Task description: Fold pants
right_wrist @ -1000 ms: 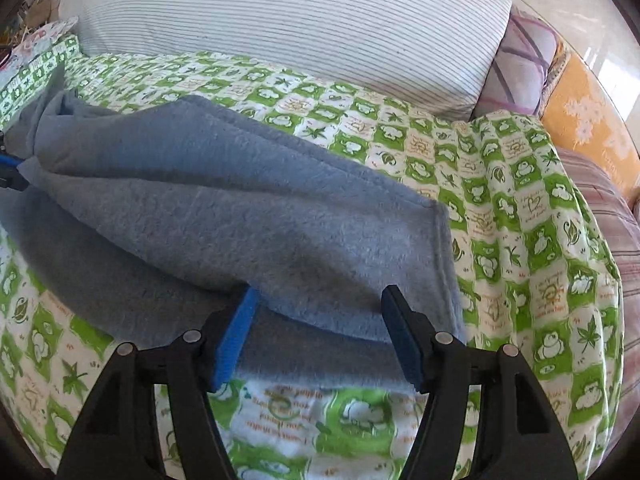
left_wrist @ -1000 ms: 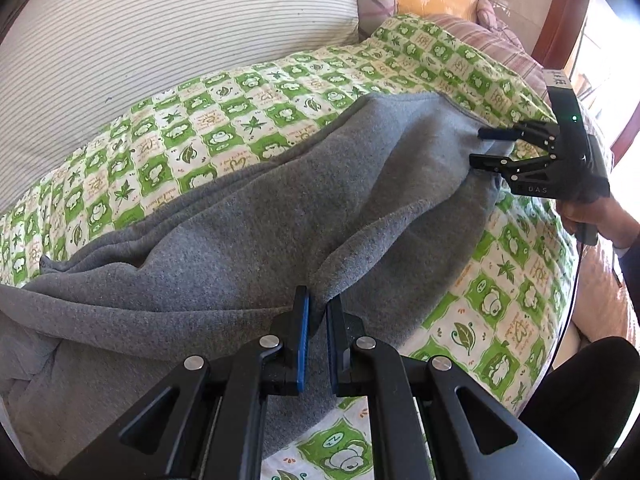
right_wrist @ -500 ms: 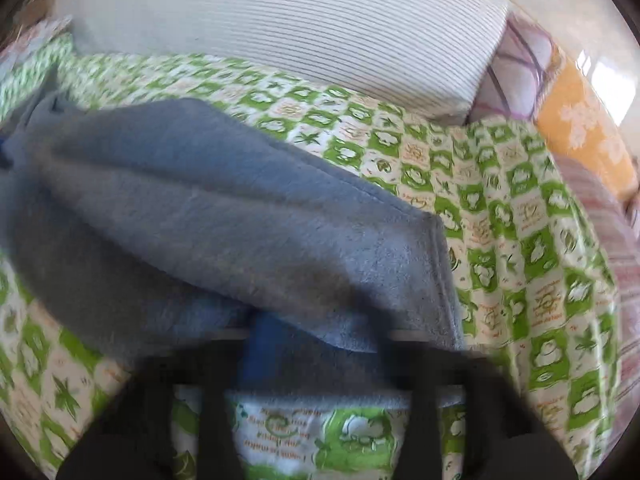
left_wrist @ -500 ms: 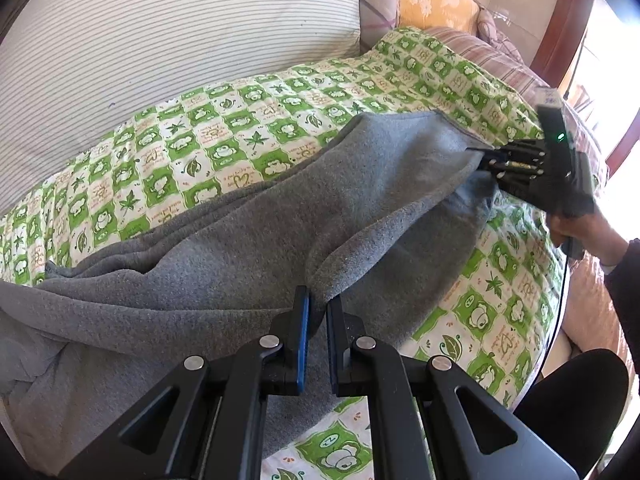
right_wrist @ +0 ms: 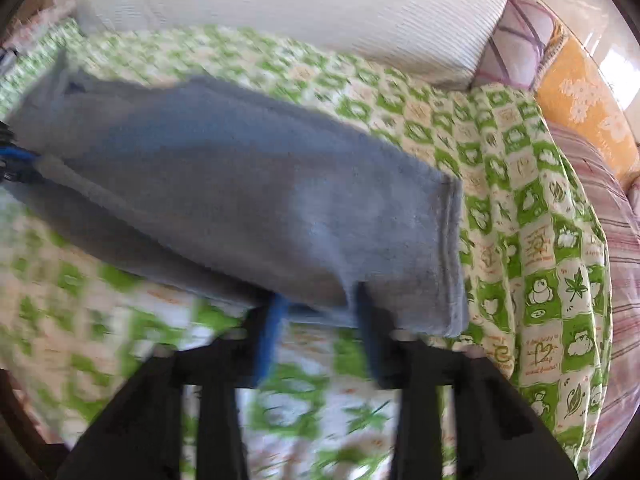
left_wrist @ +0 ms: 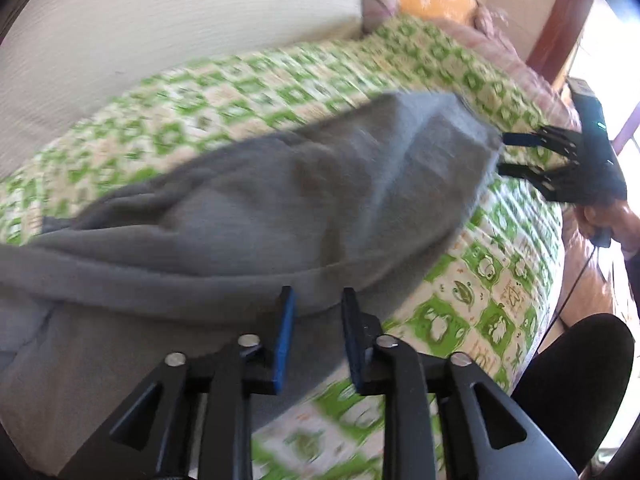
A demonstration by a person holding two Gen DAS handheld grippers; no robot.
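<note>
pants (left_wrist: 280, 200): long axis laid along bed (left_wrist: 500, 280) near edge, between grippers
left gripper (left_wrist: 316, 332): fingers apart, cloth edge between
right gripper (right_wrist: 320, 332): fingers apart at hem

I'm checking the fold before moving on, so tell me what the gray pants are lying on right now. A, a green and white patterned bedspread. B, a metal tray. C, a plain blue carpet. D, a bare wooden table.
A: in both wrist views the gray pants lie across a green and white patterned bedspread, with a striped white pillow behind them.
</note>
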